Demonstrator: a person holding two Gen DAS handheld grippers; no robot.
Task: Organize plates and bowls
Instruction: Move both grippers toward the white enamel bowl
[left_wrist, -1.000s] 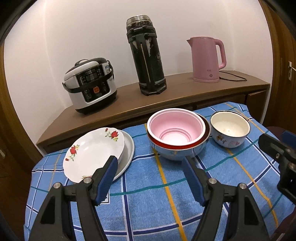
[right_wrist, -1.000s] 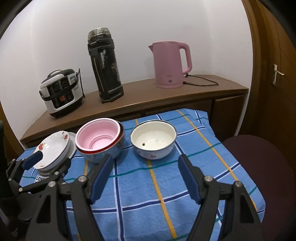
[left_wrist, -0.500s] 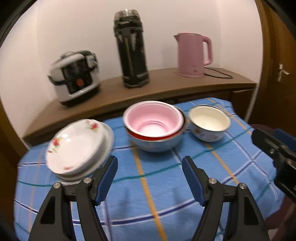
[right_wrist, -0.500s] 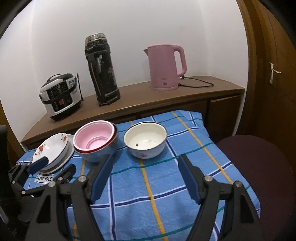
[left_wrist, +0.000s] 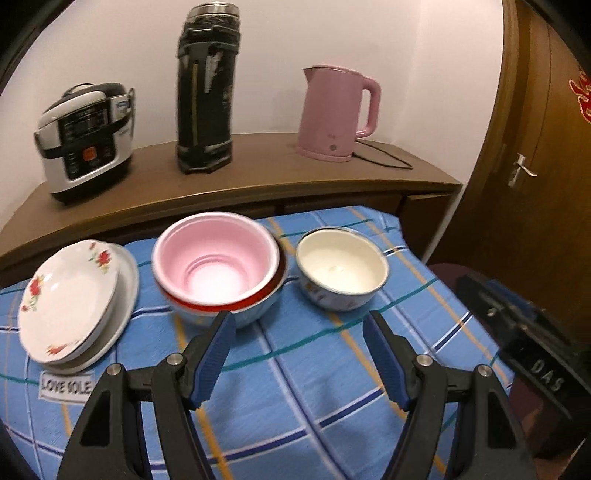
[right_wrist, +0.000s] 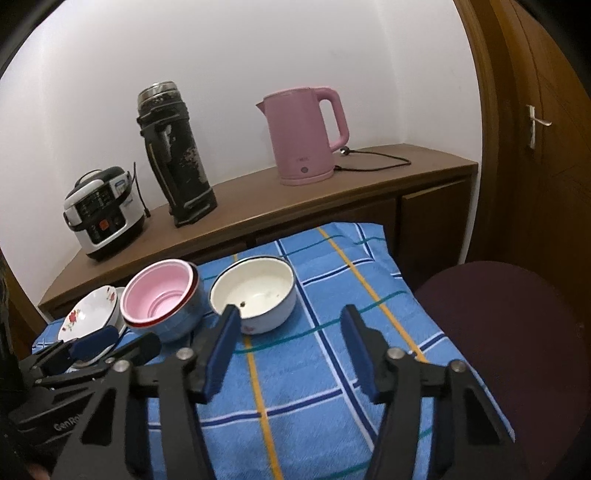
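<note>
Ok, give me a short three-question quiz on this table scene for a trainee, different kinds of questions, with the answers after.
1. True or false: the white enamel bowl is nested inside the pink bowl.
2. Which appliance stands on the sideboard between the rice cooker and the pink kettle? A) toaster B) tall black thermos C) blender
3. Fill in: the flowered plate lies on top of another ____.

Key
1. False: it stands alone on the blue checked cloth, beside the pink bowl's stack.
2. B
3. plate
</note>
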